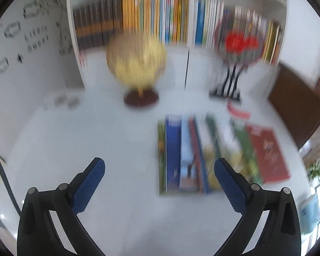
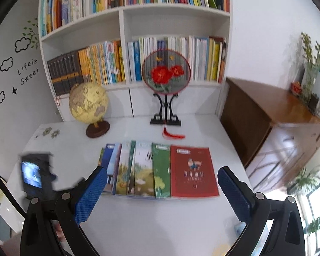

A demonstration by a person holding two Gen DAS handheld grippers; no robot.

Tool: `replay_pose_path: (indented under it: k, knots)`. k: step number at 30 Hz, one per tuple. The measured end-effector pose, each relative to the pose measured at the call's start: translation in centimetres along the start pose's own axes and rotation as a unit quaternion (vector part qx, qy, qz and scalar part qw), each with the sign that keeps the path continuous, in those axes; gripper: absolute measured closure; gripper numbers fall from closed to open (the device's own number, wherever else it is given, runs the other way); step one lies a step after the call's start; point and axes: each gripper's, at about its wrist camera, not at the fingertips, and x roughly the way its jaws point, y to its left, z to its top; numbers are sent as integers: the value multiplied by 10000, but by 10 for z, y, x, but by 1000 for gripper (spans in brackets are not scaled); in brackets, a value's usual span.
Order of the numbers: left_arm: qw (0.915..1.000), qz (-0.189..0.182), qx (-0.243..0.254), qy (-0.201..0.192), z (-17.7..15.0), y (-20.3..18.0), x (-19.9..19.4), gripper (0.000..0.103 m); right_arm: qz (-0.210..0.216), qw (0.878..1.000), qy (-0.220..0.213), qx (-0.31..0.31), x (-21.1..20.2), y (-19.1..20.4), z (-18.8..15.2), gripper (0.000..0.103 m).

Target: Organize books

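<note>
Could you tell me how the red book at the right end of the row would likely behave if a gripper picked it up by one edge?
The red book looks thin and soft-covered, so it would probably sag. It lies flat on the white table, overlapping the green book, so fingers may struggle to get underneath.

Globe (image 2: 88,103) and embroidered fan (image 2: 166,72) stand on white table (image 2: 151,219)

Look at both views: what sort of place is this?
Probably a child's study or reading corner: a full white bookshelf, a globe on the white desk, and cloud decals on the wall.
</note>
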Motion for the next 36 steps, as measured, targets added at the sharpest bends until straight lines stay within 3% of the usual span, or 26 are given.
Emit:
replay_pose_path:
  k: [5, 8, 12, 24, 26, 28, 32, 36]
  knots:
    - [9978, 171, 23, -633, 59, -11, -78, 1, 42, 9991, -392, -153, -13, -2, 21, 0]
    - [9949, 287, 120, -962, 71, -20, -103, 1, 370, 9968, -695, -105, -22, -6, 29, 0]
    - [9934, 180, 188, -1117, 74, -38, -119, 1, 202, 9968, -766, -122, -29, -13, 34, 0]
    - [9967, -253, 164, -749, 50, -78, -116, 1, 109, 9992, -374, -13, -23, -45, 22, 0]
    - [9975, -506, 83, -476, 47, -77, -100, 1, 196, 9993, -305, 0, -16, -50, 17, 0]
    - [9984, -529, 41, -201, 36, -72, -73, 1, 228, 9995, -195, 109, -1, -60, 8, 0]
    - [9952, -943, 144, 214, 16, -74, -27, 1, 624, 9950, 514, 582, 52, -94, -24, 0]
    - [9923, -1138, 343, 361, 5, -88, -3, 1, 697, 9915, 776, 775, 81, -119, -45, 0]
